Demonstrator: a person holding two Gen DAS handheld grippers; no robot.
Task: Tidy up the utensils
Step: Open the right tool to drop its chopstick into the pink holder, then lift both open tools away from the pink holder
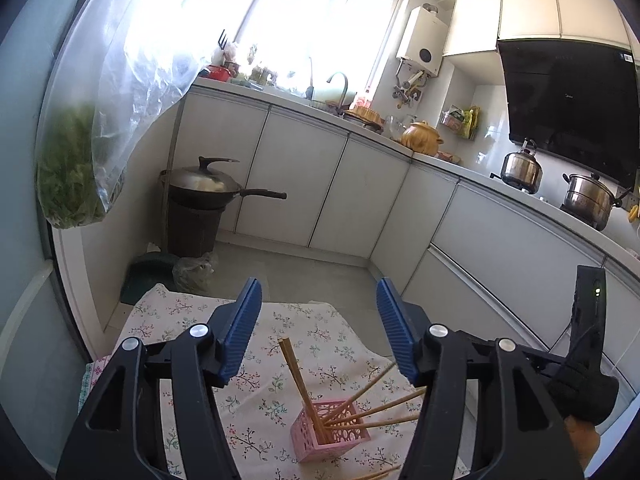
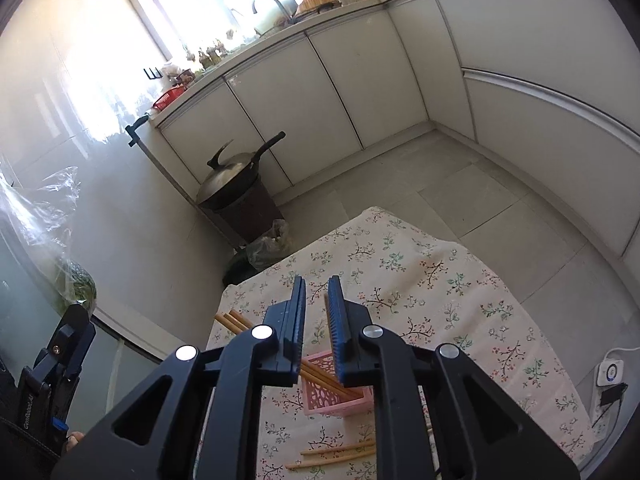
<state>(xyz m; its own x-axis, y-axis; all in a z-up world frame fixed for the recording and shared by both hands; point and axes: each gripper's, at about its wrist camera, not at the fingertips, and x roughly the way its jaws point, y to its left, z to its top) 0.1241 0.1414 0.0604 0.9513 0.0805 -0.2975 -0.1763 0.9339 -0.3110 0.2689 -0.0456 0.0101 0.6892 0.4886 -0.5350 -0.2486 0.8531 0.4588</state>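
Pink lattice holder (image 1: 330,430), wooden chopsticks (image 1: 298,380), left fingers (image 1: 248,320) wide, right fingers (image 2: 336,320) narrow, seemingly empty.

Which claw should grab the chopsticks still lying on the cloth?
Probably the right claw. Its view shows loose chopsticks on the flowered cloth just beside it, near the pink holder. The left claw is open and empty, but from its view those sticks barely show.

Left gripper (image 1: 318,312): black plastic arms, silver round screws, ribbed blue pads (image 1: 240,330).
Right gripper (image 2: 318,316): same build — black frame, blue ribbed pads (image 2: 335,328).
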